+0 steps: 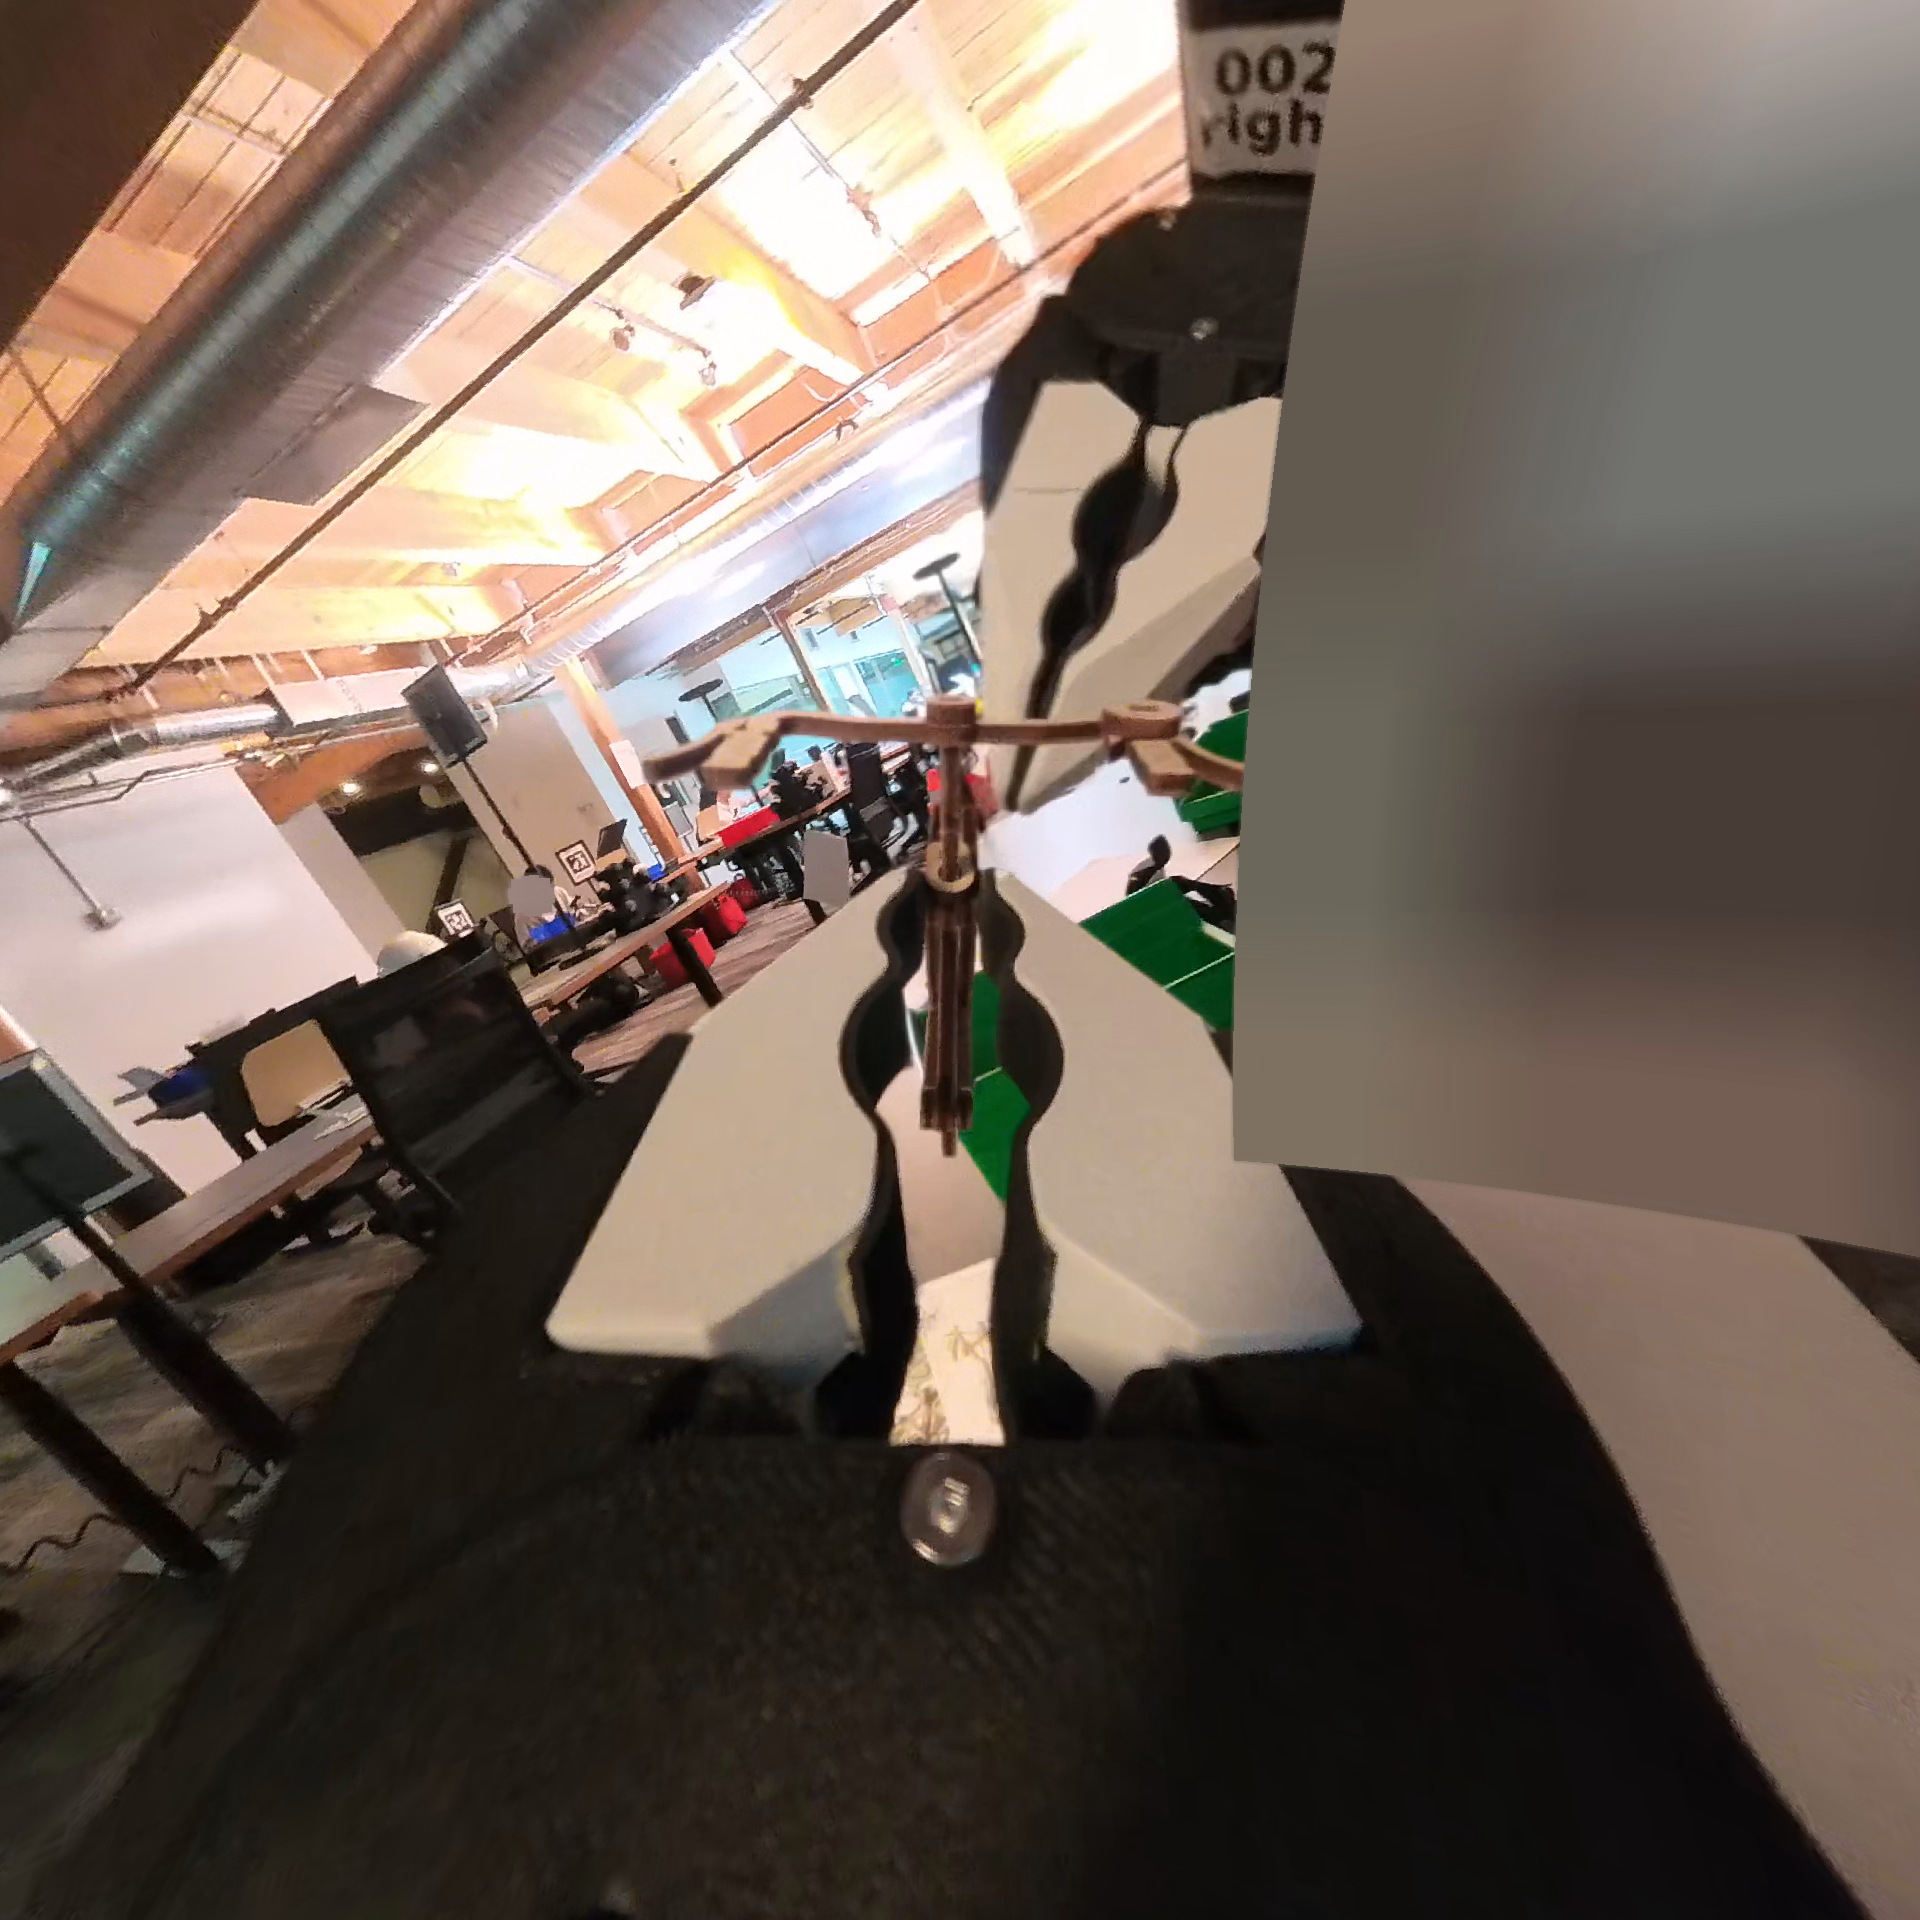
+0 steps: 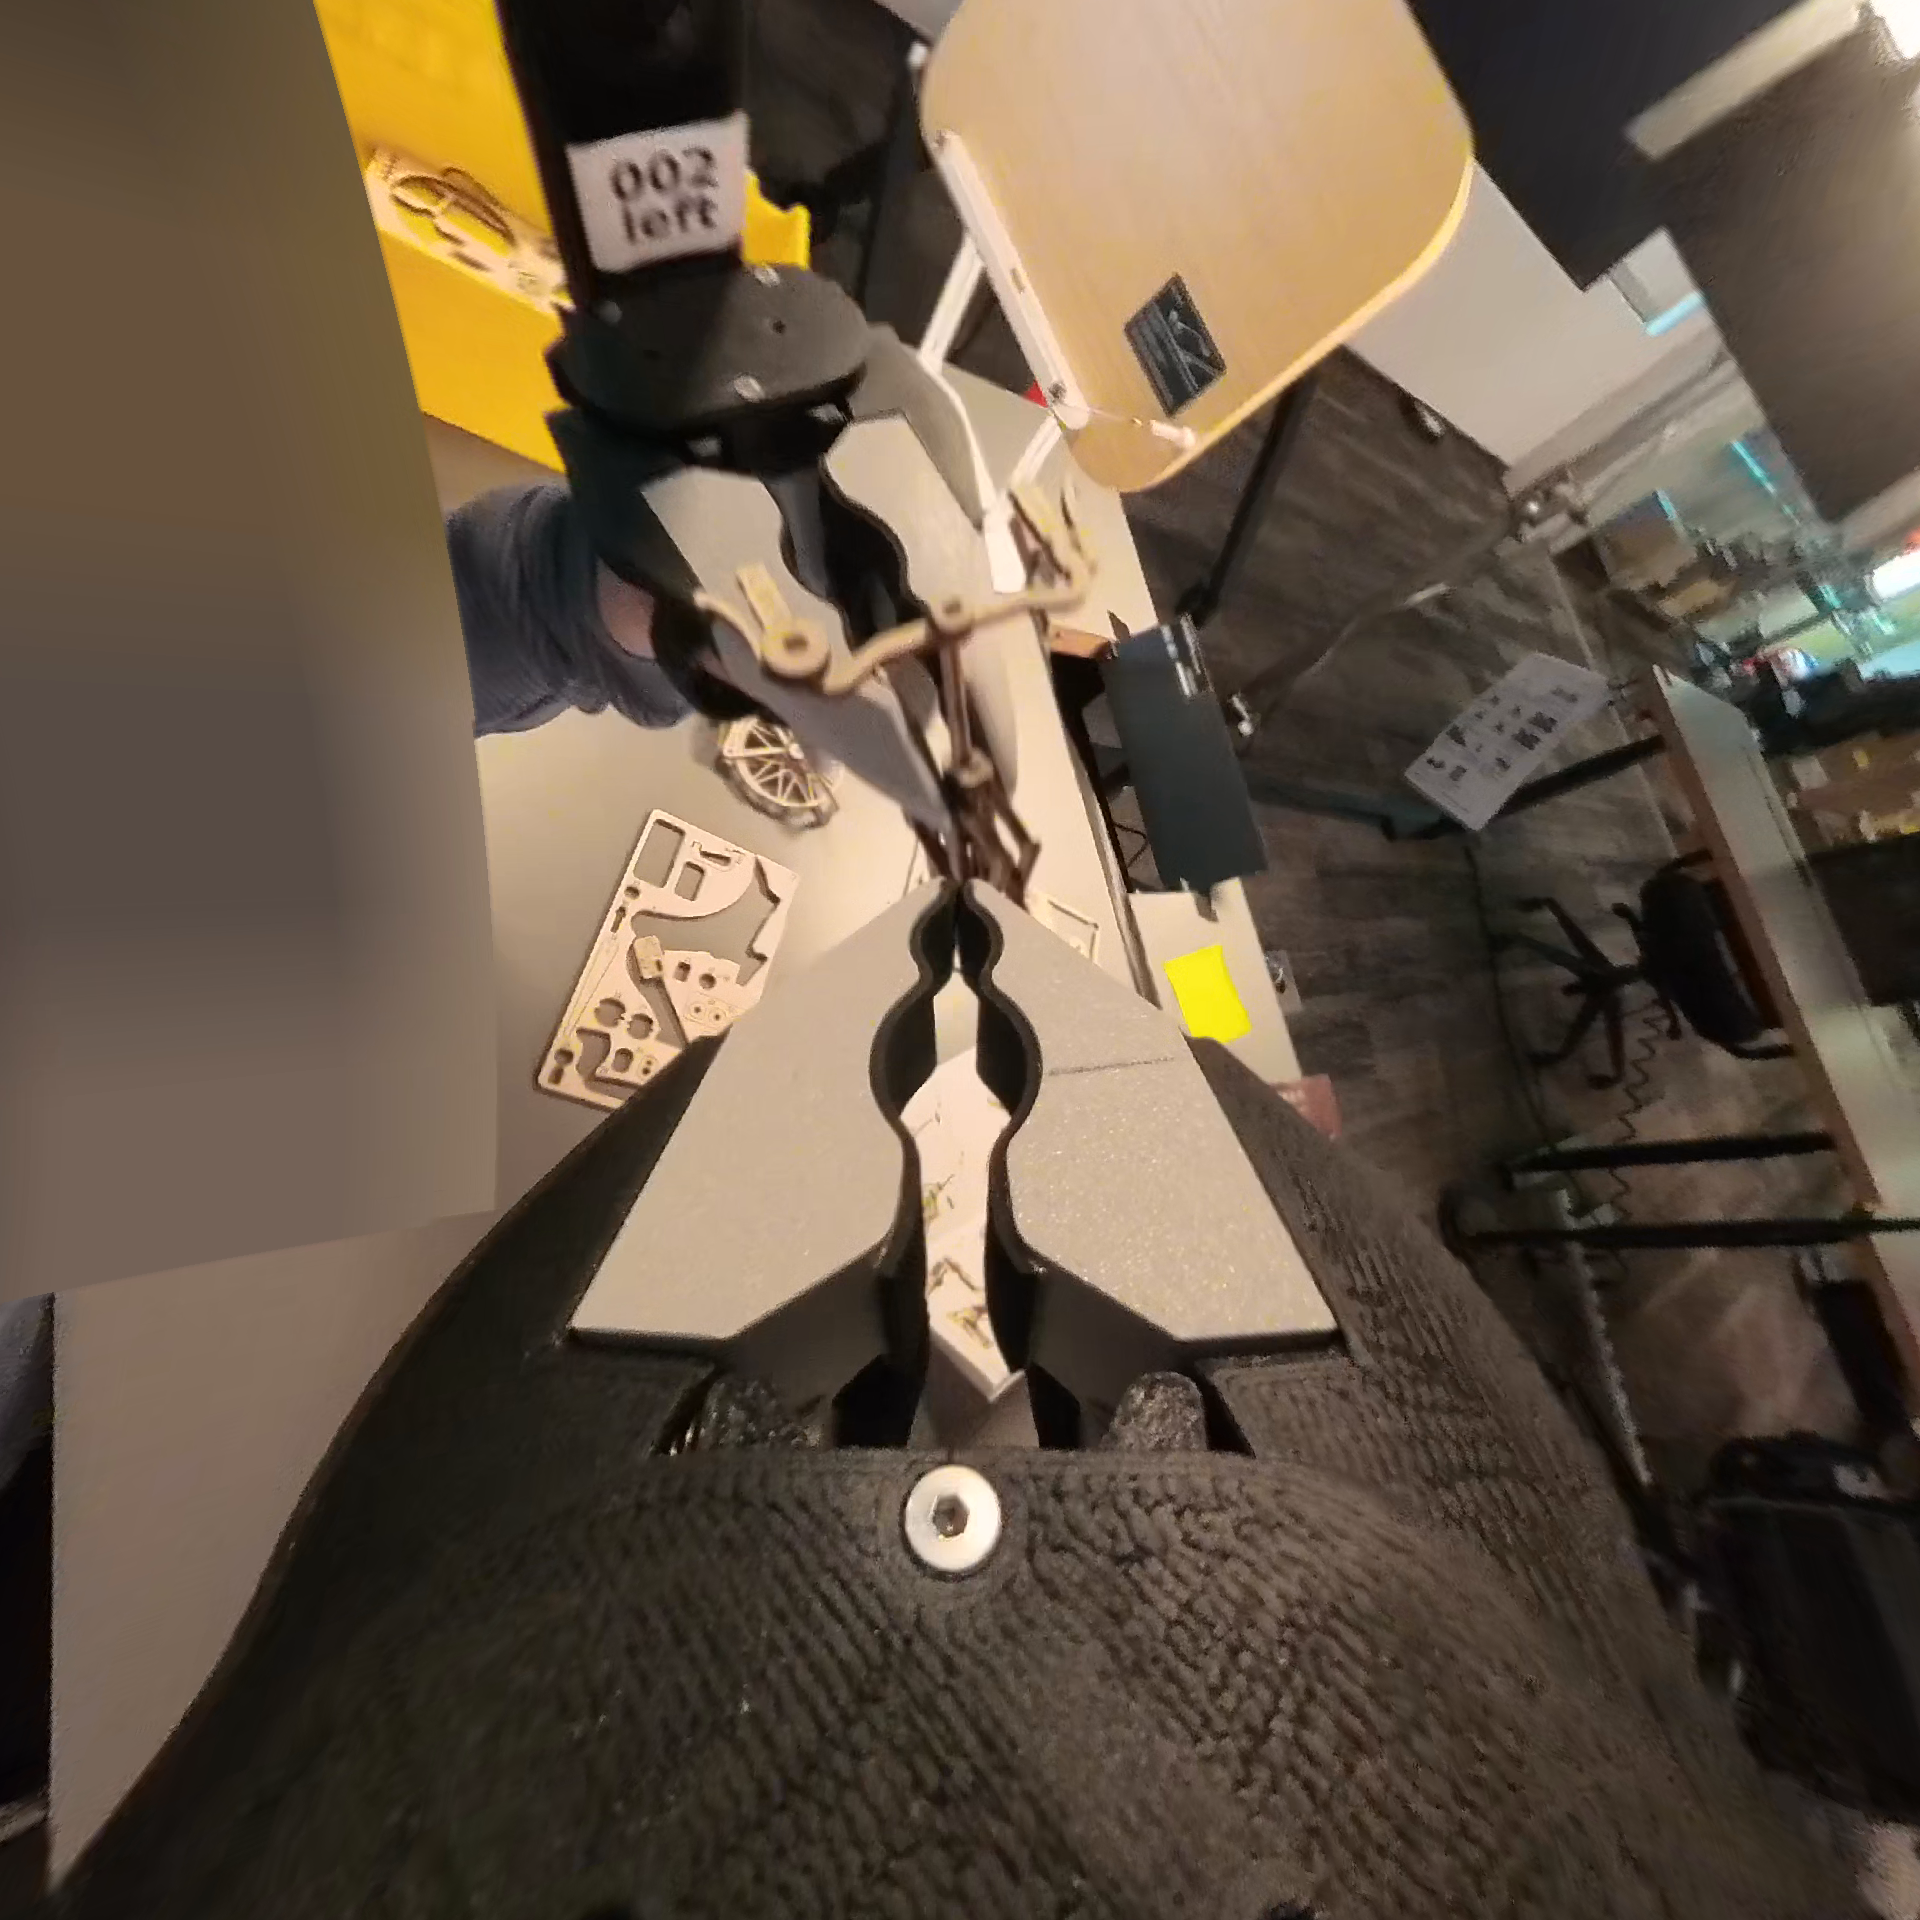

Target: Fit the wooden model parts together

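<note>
- Left claw (image 1: 948, 883) tilts upward, clamped narrow on the wooden model (image 1: 948, 831); right claw (image 2: 958, 896) meets it from above, tips pinched together, grip unclear
- White printed tag (image 2: 661, 192) on each claw's body

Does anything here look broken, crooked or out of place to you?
Nothing stands out. The wooden model is held upright in the left gripper, its handlebar-like crosspiece intact. The right gripper sits shut at the model's lower end. A punched-out parts sheet lies flat on the table.

Green bins (image 1: 1158, 940), yellow bin (image 2: 457, 312), wooden chair (image 2: 1195, 208)
</note>
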Tool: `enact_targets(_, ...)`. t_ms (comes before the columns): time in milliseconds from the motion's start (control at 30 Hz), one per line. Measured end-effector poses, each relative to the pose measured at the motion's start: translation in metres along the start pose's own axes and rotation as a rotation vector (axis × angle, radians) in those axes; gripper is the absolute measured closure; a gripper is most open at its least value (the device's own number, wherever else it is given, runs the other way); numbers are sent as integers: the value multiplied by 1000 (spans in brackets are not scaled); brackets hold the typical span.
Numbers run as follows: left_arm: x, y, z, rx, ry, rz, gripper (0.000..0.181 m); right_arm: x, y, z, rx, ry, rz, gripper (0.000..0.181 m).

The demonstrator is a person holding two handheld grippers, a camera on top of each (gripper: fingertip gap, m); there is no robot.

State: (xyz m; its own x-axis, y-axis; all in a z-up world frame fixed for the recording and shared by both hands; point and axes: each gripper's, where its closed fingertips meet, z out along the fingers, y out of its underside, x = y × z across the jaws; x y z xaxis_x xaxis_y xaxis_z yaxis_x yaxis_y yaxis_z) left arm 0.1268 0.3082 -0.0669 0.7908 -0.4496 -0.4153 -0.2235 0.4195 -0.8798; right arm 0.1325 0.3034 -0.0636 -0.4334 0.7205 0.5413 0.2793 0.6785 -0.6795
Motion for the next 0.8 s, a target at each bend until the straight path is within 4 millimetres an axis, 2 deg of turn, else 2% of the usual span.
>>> enact_targets(200, -17, 4, -11, -20, -64, 7, 172, -4, 36, -7, 17, 39, 157, 181)
enact_targets(300, -24, 1, -17, -13, -96, 6, 172, -22, 58, -9, 19, -3, 242, 181)
enact_targets(367, -29, -2, -21, -10, -122, 4, 172, -39, 83, -4, -34, -36, 288, 180)
enact_targets(467, -35, -8, -28, -5, -177, 4, 172, -88, 117, 9, -127, -128, 401, 177)
enact_targets(633, -30, -22, -33, -4, -194, 1, 172, -204, 159, 30, -240, -292, 534, 173)
enact_targets(733, -19, -28, -28, -15, -177, 31, 172, -252, 175, 38, -264, -320, 556, 174)
enact_targets(800, -11, -30, -23, -22, -159, 44, 172, -272, 182, 42, -278, -349, 619, 173)
